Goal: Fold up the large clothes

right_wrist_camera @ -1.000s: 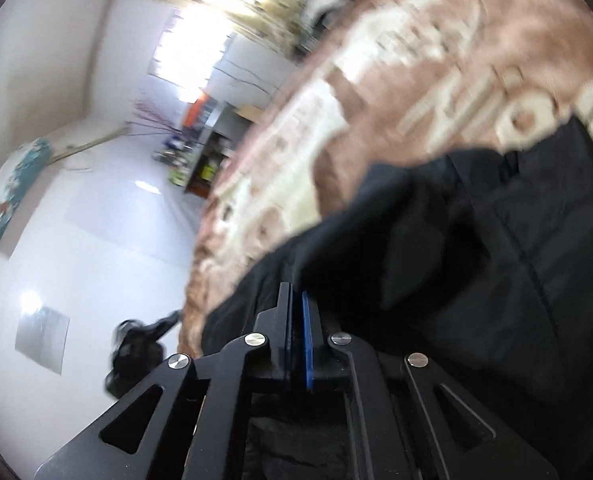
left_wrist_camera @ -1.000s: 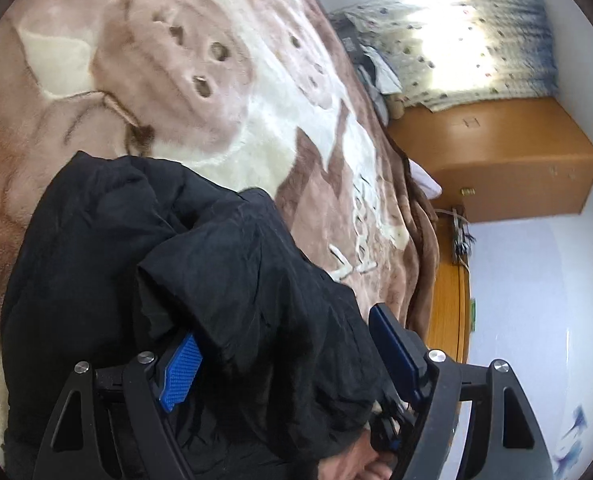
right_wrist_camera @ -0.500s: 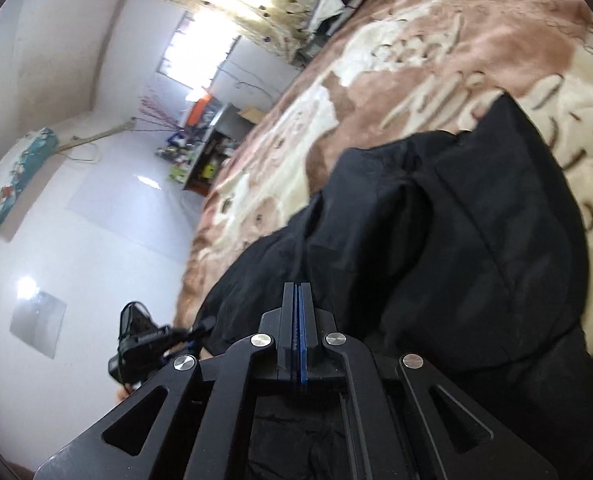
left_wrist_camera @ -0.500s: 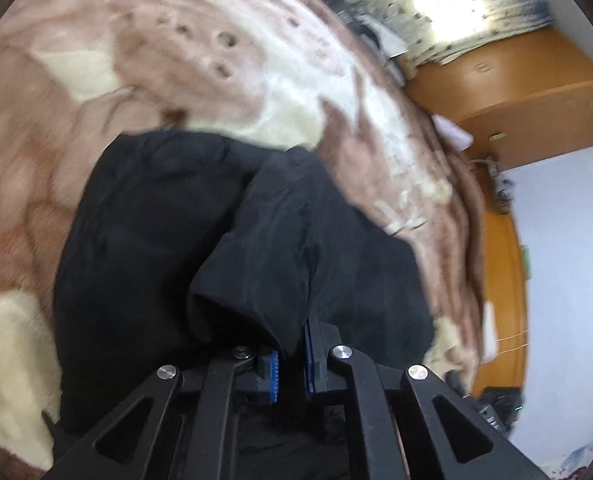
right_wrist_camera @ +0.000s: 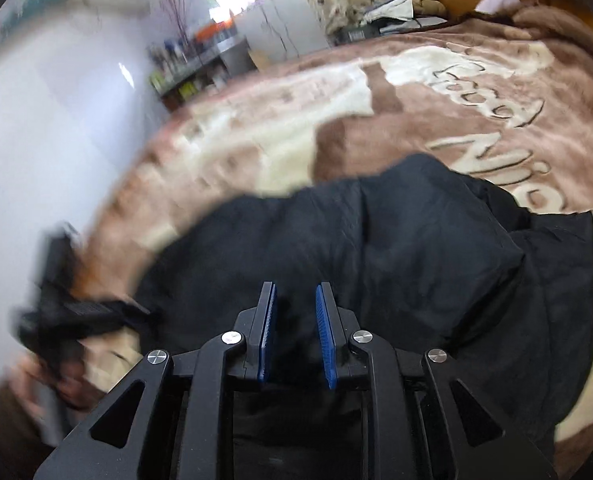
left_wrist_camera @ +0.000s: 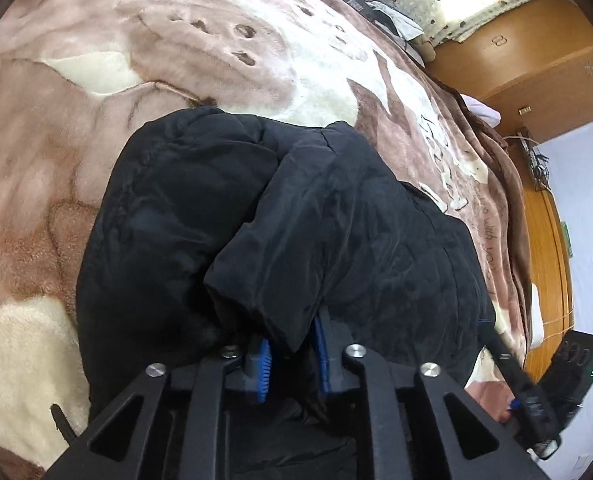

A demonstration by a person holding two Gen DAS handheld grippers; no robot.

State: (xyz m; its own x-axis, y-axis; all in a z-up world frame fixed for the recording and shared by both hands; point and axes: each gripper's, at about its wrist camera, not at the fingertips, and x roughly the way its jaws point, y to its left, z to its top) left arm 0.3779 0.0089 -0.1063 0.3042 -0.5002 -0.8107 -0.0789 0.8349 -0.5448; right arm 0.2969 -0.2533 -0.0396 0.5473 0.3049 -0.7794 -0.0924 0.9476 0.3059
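Black coat on the fuzzy bed blanket

The black coat (left_wrist_camera: pixel 296 216) lies bunched up on the brown and cream blanket (left_wrist_camera: pixel 144 56), filling the middle of the left view down toward 6 o'clock. The left gripper (left_wrist_camera: pixel 292 354) has its blue pads a little apart, with a fold of the coat hanging between them. The right gripper (right_wrist_camera: pixel 295 334) is let go, its blue pads apart with nothing held, and the coat (right_wrist_camera: pixel 396 248) lies just past them toward 12 o'clock.
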